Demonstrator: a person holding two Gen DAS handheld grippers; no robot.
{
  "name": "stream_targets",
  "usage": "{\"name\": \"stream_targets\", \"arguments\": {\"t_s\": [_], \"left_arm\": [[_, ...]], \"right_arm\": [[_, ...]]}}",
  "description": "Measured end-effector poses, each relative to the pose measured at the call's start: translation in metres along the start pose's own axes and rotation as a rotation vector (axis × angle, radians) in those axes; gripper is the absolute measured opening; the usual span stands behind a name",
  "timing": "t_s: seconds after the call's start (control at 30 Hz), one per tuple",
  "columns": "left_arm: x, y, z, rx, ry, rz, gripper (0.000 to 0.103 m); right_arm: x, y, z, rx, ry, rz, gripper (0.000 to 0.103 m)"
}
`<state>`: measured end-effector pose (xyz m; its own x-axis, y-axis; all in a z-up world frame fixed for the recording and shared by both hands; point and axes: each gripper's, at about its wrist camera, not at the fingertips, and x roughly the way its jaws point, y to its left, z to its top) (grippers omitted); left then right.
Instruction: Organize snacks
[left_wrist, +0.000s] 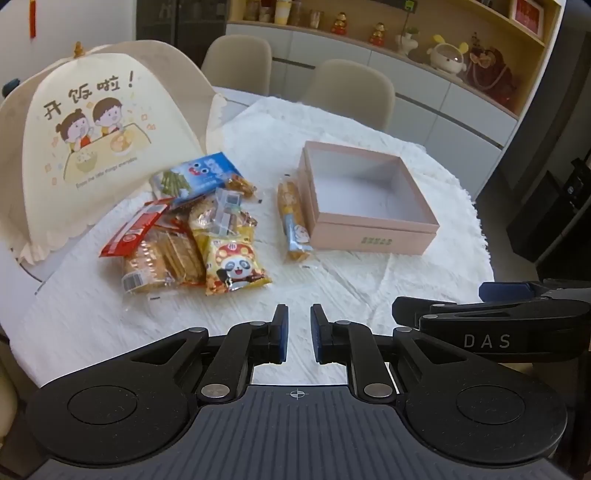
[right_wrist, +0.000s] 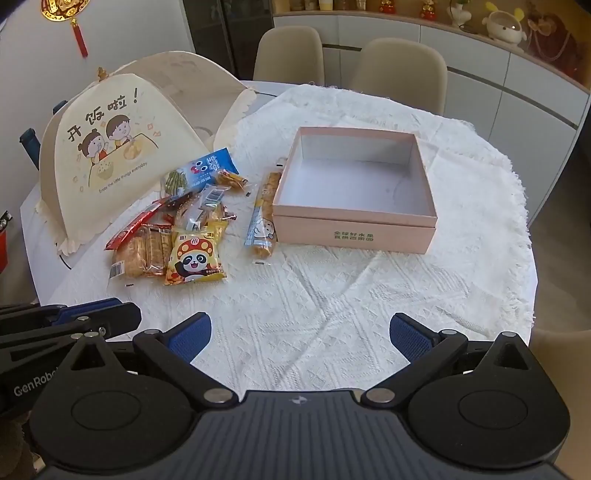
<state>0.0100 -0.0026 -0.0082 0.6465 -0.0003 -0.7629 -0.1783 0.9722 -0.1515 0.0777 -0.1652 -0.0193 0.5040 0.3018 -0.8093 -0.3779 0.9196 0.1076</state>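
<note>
On the table the snacks (left_wrist: 192, 236) lie ahead-left of both grippers – nearer the left gripper (left_wrist: 299, 328), nearly closed, empty; the right gripper (right_wrist: 300, 334) is spread wide – box (right_wrist: 354, 221) ahead.

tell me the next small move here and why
Probably move the right gripper forward to the long snack stick lying against the pink box. The box is open with nothing in it, every snack is on the cloth, and both grippers hold nothing. The right one's jaws are wide apart, while the left gripper shows only a narrow gap.
</note>
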Motion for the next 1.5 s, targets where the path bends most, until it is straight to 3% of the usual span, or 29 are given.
{"name": "stream_targets", "arguments": {"t_s": [1.5], "left_arm": [[0.0025, 0.0012, -0.0039, -0.007, 0.012, -0.029, 0.017]], "right_arm": [[0.0009, -0.0016, -0.0007, 0.002, 0.025, -0.008, 0.103]]}}
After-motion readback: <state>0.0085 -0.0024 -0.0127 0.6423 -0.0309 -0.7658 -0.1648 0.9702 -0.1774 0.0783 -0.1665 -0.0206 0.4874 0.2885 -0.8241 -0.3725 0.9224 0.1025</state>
